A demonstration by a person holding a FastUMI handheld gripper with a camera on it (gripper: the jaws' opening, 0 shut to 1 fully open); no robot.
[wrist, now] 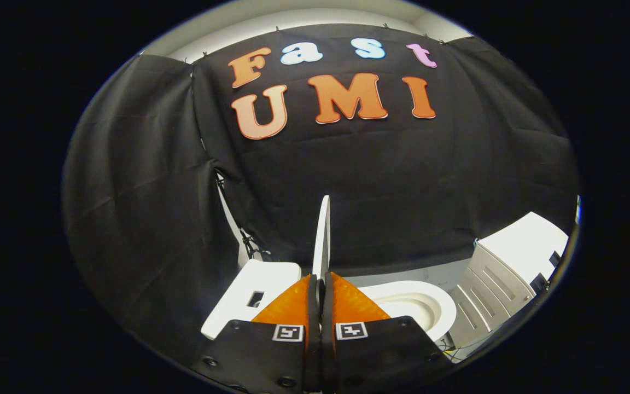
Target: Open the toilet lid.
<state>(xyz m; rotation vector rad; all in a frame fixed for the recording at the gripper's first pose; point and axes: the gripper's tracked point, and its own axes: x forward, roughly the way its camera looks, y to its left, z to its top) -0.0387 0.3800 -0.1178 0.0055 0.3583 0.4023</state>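
The white toilet lid (322, 241) stands raised almost upright, seen edge-on as a thin white blade. My gripper (320, 282) is shut on the lid's edge, one finger on each side of it. To the right of the fingers the open white bowl and seat (421, 303) show below. The white tank (252, 295) sits to the left of the fingers, behind the lid's hinge end.
A white cabinet or appliance with ribbed sides (503, 279) stands to the right of the bowl. Black cloth walls close in behind and to the left. A strip of grey floor (435, 272) runs between the bowl and the back wall.
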